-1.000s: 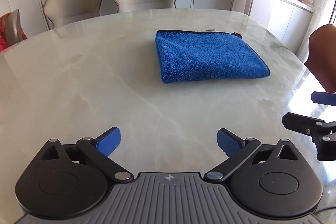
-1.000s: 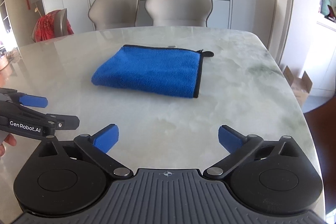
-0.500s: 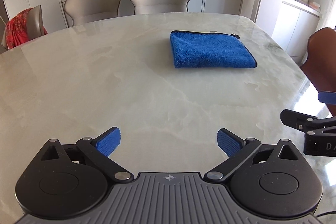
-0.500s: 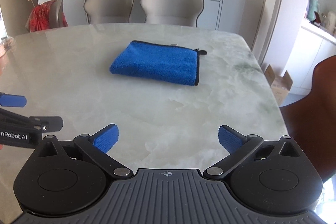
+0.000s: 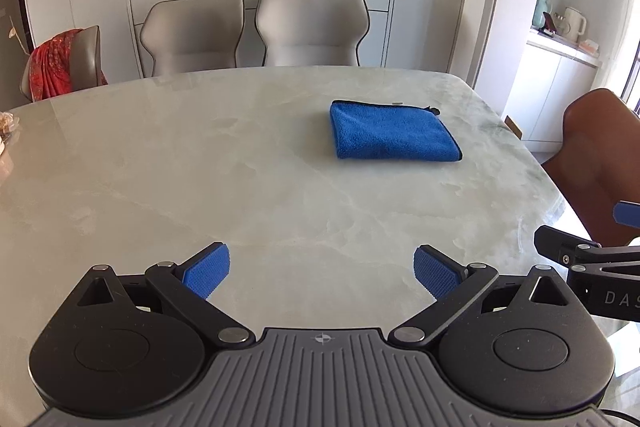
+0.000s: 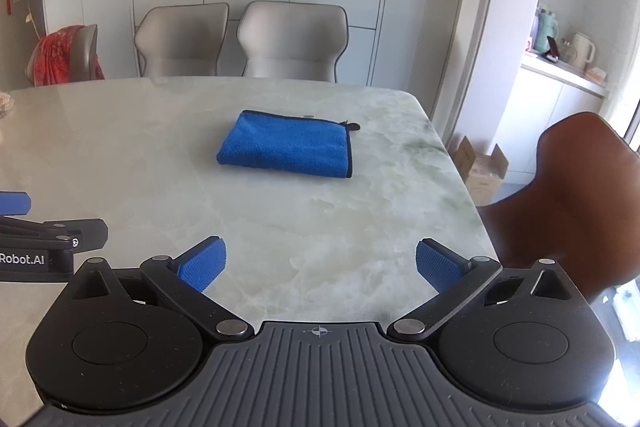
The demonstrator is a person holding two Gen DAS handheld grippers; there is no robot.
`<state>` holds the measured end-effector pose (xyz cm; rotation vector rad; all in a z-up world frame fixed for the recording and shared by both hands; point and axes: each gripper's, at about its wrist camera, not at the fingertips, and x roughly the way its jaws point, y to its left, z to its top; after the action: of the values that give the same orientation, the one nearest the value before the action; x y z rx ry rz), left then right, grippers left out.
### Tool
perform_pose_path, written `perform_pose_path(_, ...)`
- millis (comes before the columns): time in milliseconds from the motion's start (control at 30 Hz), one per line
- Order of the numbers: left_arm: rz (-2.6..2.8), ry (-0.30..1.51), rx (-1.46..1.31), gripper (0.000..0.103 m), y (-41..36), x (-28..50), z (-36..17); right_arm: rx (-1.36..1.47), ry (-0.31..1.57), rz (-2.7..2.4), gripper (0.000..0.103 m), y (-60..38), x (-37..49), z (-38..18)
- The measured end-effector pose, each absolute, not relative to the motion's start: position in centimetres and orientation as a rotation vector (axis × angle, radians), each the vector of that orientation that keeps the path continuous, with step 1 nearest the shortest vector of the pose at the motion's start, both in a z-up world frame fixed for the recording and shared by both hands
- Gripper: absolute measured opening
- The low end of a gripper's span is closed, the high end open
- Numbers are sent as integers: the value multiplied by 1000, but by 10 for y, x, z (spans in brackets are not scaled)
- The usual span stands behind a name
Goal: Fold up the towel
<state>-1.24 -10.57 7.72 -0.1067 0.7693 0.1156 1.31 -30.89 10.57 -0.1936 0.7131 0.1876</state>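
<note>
A blue towel with a black hem lies folded into a compact rectangle on the far right part of the marble table; the right wrist view shows the same towel near the table's middle. My left gripper is open near the front edge, far short of the towel, with nothing between its blue pads. My right gripper is open too and holds nothing. Each gripper's side shows at the edge of the other view.
Two beige chairs stand behind the table's far edge, a chair with a red cloth at the far left. A brown chair stands close to the table's right edge. A cardboard box sits on the floor beyond.
Both grippers have pulled back and risen away from the towel, which looks smaller and farther now. The towel has stayed folded and still. Both grippers remain open.
</note>
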Motion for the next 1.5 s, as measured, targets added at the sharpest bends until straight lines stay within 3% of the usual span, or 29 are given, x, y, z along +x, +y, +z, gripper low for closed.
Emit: perform_pose_path(1500, 67, 784, -75, 102, -114, -29, 79, -178, 693, 135, 102, -305, -9, 111)
